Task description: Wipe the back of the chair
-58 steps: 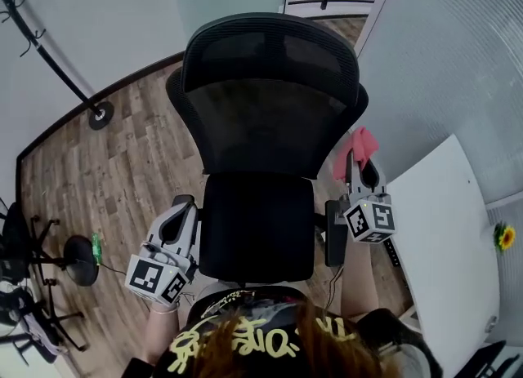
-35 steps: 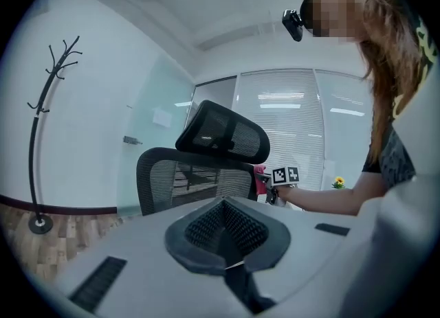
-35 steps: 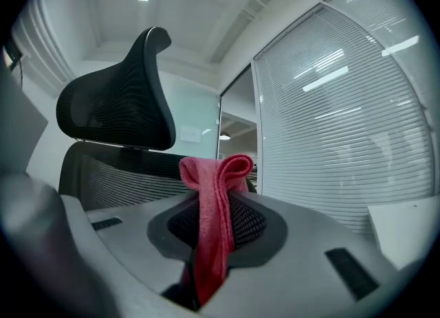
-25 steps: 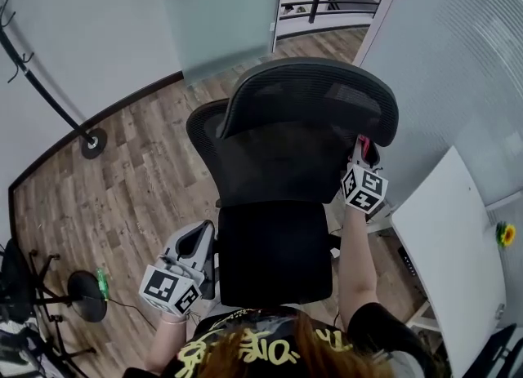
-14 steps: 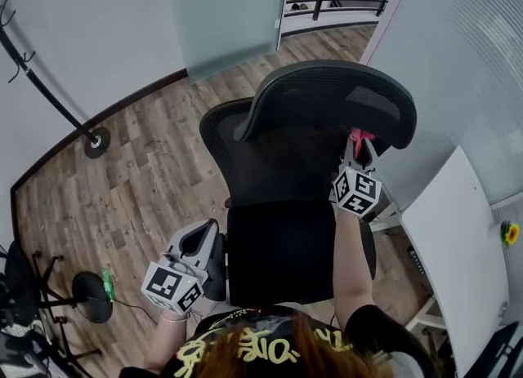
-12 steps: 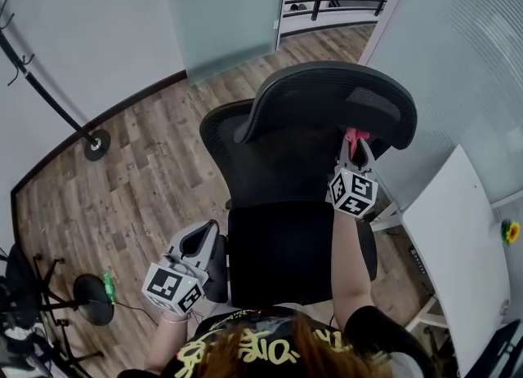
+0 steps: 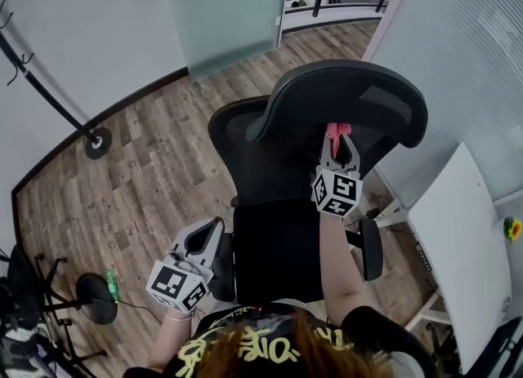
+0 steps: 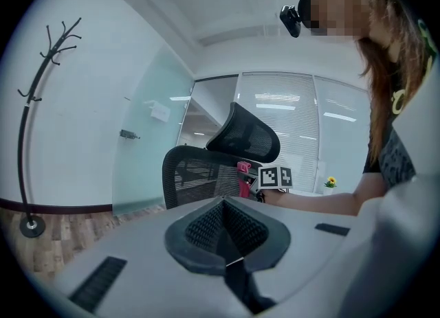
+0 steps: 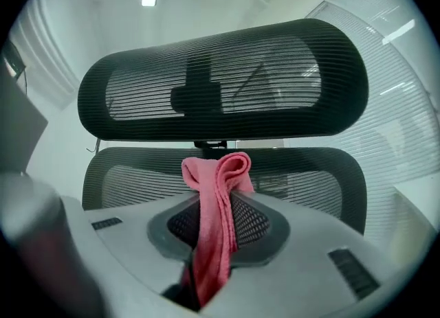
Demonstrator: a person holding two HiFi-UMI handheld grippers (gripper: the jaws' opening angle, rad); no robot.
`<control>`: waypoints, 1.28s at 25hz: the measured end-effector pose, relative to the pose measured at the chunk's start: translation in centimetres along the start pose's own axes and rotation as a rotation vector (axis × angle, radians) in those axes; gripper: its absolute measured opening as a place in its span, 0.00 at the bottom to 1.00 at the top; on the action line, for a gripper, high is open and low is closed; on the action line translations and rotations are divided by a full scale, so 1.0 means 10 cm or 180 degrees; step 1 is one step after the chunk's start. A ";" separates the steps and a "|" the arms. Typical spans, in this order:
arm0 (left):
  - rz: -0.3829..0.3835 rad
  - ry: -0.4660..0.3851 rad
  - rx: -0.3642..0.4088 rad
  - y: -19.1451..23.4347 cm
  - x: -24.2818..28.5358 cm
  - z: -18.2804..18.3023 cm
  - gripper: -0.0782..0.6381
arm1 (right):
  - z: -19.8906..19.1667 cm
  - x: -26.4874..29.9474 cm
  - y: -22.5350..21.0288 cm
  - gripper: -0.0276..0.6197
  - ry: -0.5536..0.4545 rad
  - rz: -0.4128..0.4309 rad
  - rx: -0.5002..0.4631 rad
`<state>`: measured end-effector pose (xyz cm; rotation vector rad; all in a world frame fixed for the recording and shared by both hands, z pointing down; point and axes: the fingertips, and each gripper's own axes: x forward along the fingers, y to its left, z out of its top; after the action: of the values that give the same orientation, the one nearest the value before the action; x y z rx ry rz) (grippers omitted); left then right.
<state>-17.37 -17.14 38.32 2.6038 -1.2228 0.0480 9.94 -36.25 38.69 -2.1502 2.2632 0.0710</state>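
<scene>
right gripper [image 7: 337, 146]: jaws clamped on a pink cloth [image 7: 336, 130], held up at centre right of the head view, marker cube turned toward the person.
pink cloth: a folded bunch stuck out past the jaw tips; in the right gripper view the rest ran back down between the jaws.
chair back [image 7: 270, 152]: black mesh, in the middle of the head view, its front toward the person. The cloth stood against its upper part, just under the headrest [image 7: 351, 99]. I could not tell whether cloth and mesh actually touched.
left gripper [image 7: 208, 236]: jaws pressed together with nothing between them, low in the lower left of the head view, just beside the seat [image 7: 274, 246] and well apart from the chair back.
desk [image 7: 462, 237]: white, along the right edge of the frame, with a small yellow flower [image 7: 512, 228] at the far right.
coat stand [image 7: 49, 66]: black, upper left, its round base on the wood floor [image 7: 139, 180].
glass door [image 7: 221, 9]: frosted, top centre.
writing: yellow lettering ran across the person's dark shirt [image 7: 245, 344] at the bottom edge, too broken up to read. The cubes carried only black-and-white square markers.
</scene>
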 end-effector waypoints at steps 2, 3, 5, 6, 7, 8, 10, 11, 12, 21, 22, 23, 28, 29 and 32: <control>0.0001 0.0007 -0.0016 0.02 0.00 -0.03 0.10 | -0.02 -0.01 0.11 0.15 -0.0002 0.0054 -0.0075; -0.0003 0.0009 -0.0022 0.03 0.00 -0.04 0.10 | -0.03 -0.01 0.18 0.15 -0.0002 0.0083 -0.0100; -0.0021 0.0015 -0.0028 0.04 -0.01 -0.05 0.10 | -0.04 -0.01 0.30 0.15 0.0004 0.0139 -0.0120; -0.0028 0.0018 -0.0030 0.05 -0.02 -0.05 0.10 | -0.03 -0.01 0.37 0.15 0.0008 0.0167 -0.0113; -0.0028 0.0019 -0.0032 0.07 -0.02 -0.05 0.10 | -0.02 -0.01 0.43 0.15 0.0009 0.0196 -0.0101; -0.0018 0.0021 -0.0038 0.09 -0.03 -0.05 0.10 | -0.01 -0.01 0.49 0.15 0.0007 0.0225 -0.0090; 0.0025 0.0023 -0.0061 0.17 -0.05 -0.06 0.10 | -0.01 0.02 0.59 0.15 -0.0001 0.0274 -0.0075; 0.0046 0.0026 -0.0073 0.21 -0.06 -0.06 0.10 | -0.01 0.03 0.64 0.15 -0.0003 0.0293 -0.0067; 0.0064 0.0027 -0.0078 0.23 -0.08 -0.06 0.10 | -0.01 0.03 0.68 0.15 -0.0003 0.0311 -0.0057; 0.0137 0.0010 -0.0108 0.35 -0.20 -0.06 0.10 | 0.06 0.06 1.18 0.15 -0.0021 0.0549 -0.0013; 0.0140 0.0010 -0.0114 0.36 -0.21 -0.06 0.10 | 0.08 0.07 1.23 0.15 -0.0025 0.0578 -0.0011; 0.0142 0.0009 -0.0118 0.36 -0.22 -0.07 0.10 | 0.10 0.08 1.28 0.15 -0.0029 0.0607 -0.0013; 0.0178 -0.0013 -0.0129 0.42 -0.27 -0.05 0.10 | 0.17 0.10 1.54 0.15 -0.0065 0.0754 -0.0027; 0.0186 -0.0018 -0.0130 0.44 -0.28 -0.05 0.10 | 0.18 0.11 1.59 0.15 -0.0072 0.0780 -0.0034; 0.0209 -0.0018 -0.0125 0.48 -0.30 -0.04 0.10 | 0.20 0.12 1.70 0.15 -0.0092 0.0831 -0.0017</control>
<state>-22.96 -17.70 39.37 2.5319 -1.2979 0.0287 -7.10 -36.49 36.96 -1.8296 2.5143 0.1108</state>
